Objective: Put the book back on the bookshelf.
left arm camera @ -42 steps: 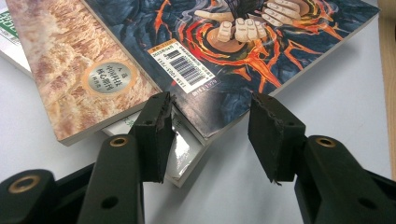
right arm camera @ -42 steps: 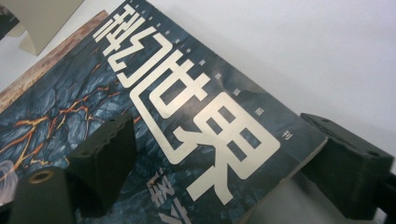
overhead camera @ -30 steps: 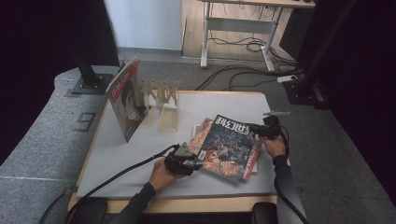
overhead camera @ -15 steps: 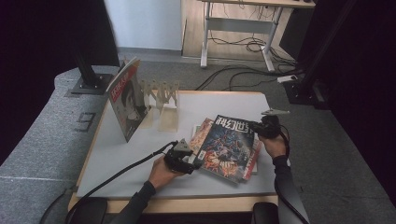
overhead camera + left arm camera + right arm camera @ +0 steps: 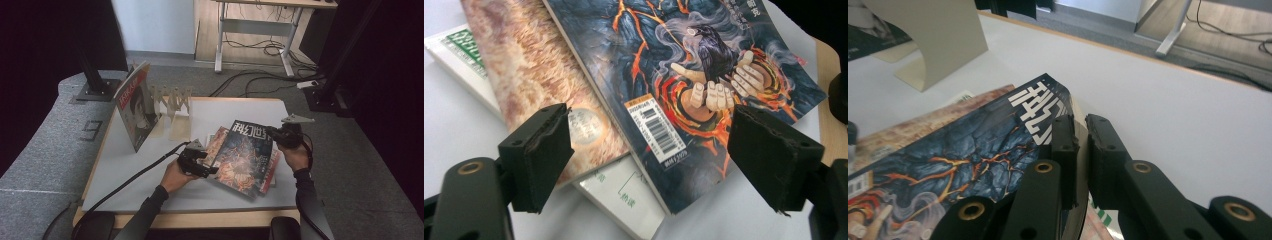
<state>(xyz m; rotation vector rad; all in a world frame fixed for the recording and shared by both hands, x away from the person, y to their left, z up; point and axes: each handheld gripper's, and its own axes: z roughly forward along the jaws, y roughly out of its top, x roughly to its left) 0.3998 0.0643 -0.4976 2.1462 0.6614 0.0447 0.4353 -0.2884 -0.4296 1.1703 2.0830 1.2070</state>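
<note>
Glossy and limp, the magazine [image 5: 246, 156] sagged as the right tongs [image 5: 270, 133] pinched its top corner; the left tongs [image 5: 212, 171], just opening, stood empty beside its spine.

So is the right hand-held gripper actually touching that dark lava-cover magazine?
Touching. The right gripper view shows the right hand-held gripper clamped on the dark magazine's top edge.

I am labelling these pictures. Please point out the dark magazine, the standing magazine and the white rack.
dark magazine [image 5: 245, 155], high view, middle of its cover
standing magazine [image 5: 134, 107], high view, its cover
white rack [image 5: 172, 97], high view, its upright dividers
</note>
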